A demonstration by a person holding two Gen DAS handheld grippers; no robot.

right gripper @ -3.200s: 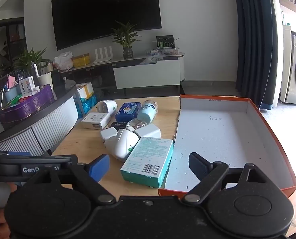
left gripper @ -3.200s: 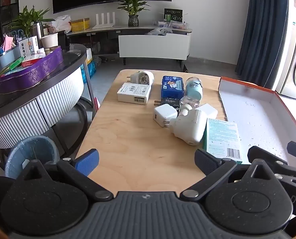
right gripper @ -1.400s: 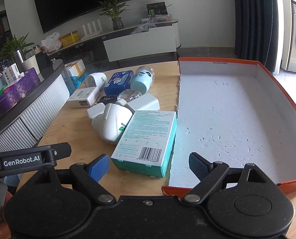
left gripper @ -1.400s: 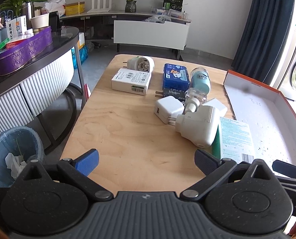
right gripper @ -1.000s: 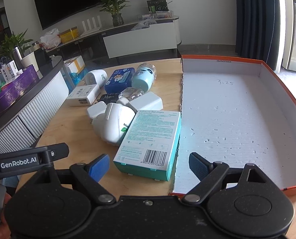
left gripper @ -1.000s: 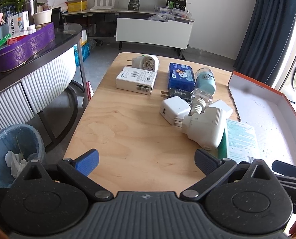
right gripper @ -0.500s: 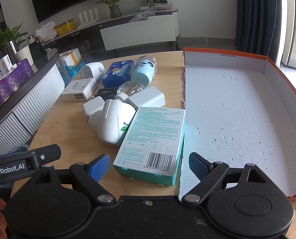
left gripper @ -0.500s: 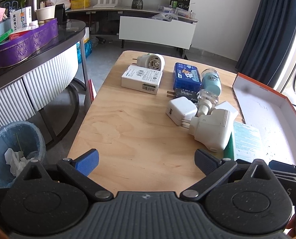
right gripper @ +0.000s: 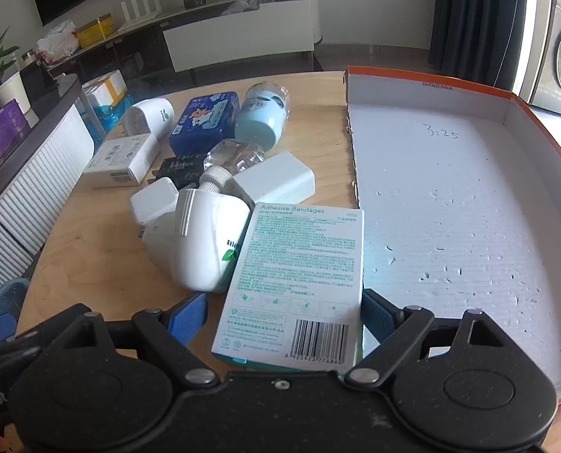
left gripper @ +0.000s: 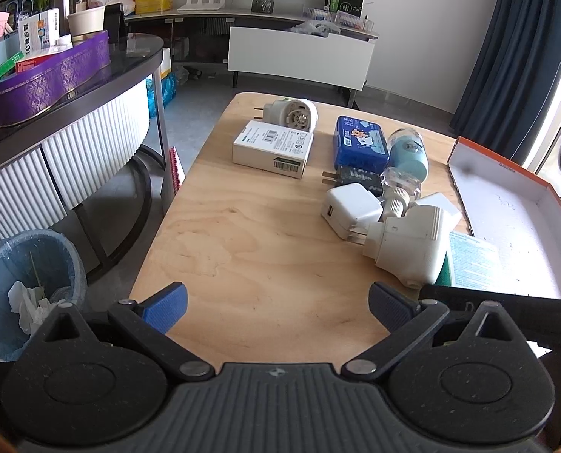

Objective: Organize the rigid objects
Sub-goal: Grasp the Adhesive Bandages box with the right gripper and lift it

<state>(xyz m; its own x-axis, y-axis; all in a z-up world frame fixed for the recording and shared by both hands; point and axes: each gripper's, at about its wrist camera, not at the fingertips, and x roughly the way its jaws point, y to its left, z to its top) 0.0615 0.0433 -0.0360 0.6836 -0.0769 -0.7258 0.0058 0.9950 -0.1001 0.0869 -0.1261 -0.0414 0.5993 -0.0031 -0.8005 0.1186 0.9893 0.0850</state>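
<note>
Two grippers wide apart, right gripper straddling bandage box, white plug beside, left gripper empty.

On the surface: two white plug-in adapters, two white cube chargers, one black charger, two bottles, three boxes, one orange-rimmed white cardboard tray.

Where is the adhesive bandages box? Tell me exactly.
In the right wrist view, the adhesive bandages box lies flat on the wooden table, between the right gripper's open jaws, with the white plug-in unit at its left and the orange-rimmed tray at its right.
</note>
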